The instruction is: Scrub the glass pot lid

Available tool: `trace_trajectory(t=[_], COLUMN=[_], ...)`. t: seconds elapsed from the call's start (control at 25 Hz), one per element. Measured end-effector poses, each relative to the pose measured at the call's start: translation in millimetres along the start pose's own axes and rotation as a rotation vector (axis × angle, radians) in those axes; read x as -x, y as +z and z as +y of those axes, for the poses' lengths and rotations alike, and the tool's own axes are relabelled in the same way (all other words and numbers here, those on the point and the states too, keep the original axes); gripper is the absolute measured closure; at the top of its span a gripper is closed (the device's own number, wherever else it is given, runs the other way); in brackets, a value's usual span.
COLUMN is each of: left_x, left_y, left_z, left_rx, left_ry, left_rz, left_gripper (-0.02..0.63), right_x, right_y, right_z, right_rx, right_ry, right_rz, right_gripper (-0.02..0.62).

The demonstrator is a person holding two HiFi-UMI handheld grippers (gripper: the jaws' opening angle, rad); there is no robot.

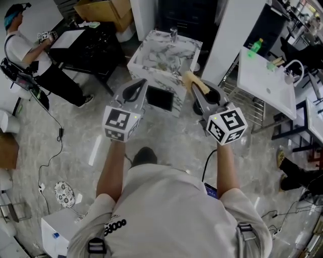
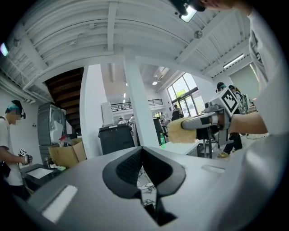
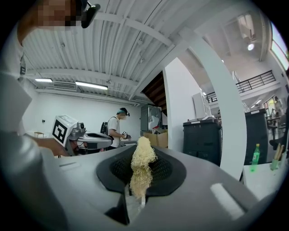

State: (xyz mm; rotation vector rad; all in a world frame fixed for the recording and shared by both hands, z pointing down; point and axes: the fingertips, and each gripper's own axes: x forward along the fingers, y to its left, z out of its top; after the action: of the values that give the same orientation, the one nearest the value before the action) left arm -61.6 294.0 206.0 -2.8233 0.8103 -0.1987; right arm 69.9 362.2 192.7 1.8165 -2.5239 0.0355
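Note:
A marble-patterned counter [image 1: 151,48] stands ahead of me on the floor. A faint round clear shape [image 1: 169,63] on it may be the glass pot lid; I cannot tell for sure. My right gripper [image 1: 193,84] [image 3: 137,180] is held up in the air, shut on a yellow fibrous scrubber [image 1: 196,83] [image 3: 142,164] [image 2: 183,131]. My left gripper [image 1: 140,84] [image 2: 142,155] is level with it to its left, jaws together with nothing between them. Both grippers hang short of the counter.
A dark flat panel [image 1: 160,98] leans at the counter's near side. A person [image 1: 22,45] works at a black table [image 1: 88,43] at far left. A white table [image 1: 265,83] with a green bottle [image 1: 256,46] stands right. Cardboard box [image 1: 103,10] behind; cables on the floor.

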Motion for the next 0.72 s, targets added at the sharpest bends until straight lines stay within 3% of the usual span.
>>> trace_trajectory(t=[0.36,0.72], left_x=[-24.2,-68.0], left_y=[-6.1,-33.7], left_z=[4.6,35.1], left_rx=[0.003,0.037], left_ry=[-0.011,-0.032], left_rz=[0.004,0.015], left_gripper=[0.597,0.597], right_x=[-16.1,-54.4], right_y=[-4.7,-22.0], right_z=[-15.1,-51.9], right_rx=[-0.002,-0.029], right_ry=[0.013,-0.036], right_rz=[0.010,0.029], right_gripper=[0.538,0.538])
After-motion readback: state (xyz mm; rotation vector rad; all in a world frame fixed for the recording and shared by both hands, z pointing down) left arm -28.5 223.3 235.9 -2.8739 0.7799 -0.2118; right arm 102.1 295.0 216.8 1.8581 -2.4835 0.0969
